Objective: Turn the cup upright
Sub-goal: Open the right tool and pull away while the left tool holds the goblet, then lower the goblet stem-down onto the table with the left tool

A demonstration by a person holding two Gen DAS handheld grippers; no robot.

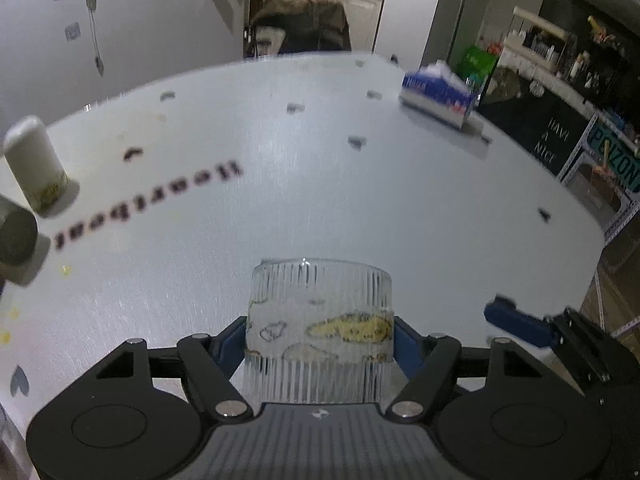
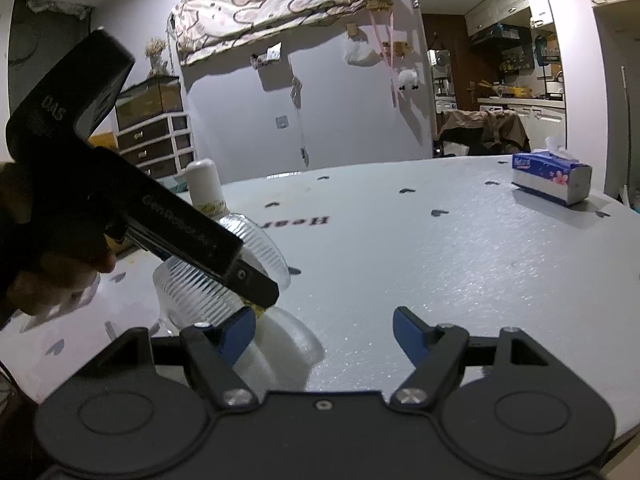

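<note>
The left gripper point(image 1: 320, 336) clamps a clear ribbed glass cup point(image 1: 320, 320), tilted mid-flip above the white table point(image 1: 360, 200); the right gripper point(image 2: 325, 332) gapes empty. Next, probably: finish rotating, set down.

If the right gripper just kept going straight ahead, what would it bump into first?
Probably nothing soon. The right gripper is open and points across bare table. The glass cup, held by the left gripper, sits off to its left, and the tissue box off to its right. Depth is hard to judge.
</note>
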